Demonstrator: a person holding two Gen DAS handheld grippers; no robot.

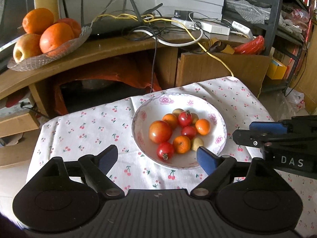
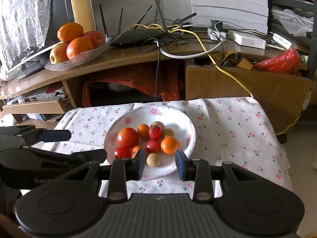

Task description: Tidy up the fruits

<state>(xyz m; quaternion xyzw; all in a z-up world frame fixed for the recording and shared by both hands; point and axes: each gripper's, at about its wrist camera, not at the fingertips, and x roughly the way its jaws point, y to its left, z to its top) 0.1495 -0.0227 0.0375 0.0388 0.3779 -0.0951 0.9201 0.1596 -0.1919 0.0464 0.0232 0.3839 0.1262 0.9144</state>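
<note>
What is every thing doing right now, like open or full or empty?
left gripper: open, nothing between its fingers.
right gripper: open a little, holding nothing.
flowered bowl: upright on the cloth, holding small fruits.
big tomato: resting in the bowl.
glass dish: on the desk, piled with oranges and apples.
cherry cloth: spread out, creased.

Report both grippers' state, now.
Left gripper: open wide, holding nothing.
Right gripper: partly open, holding nothing; it hovers over the bowl.

left gripper (image 1: 157, 155) jaws wide, right gripper (image 2: 160, 163) jaws narrow, empty
</note>
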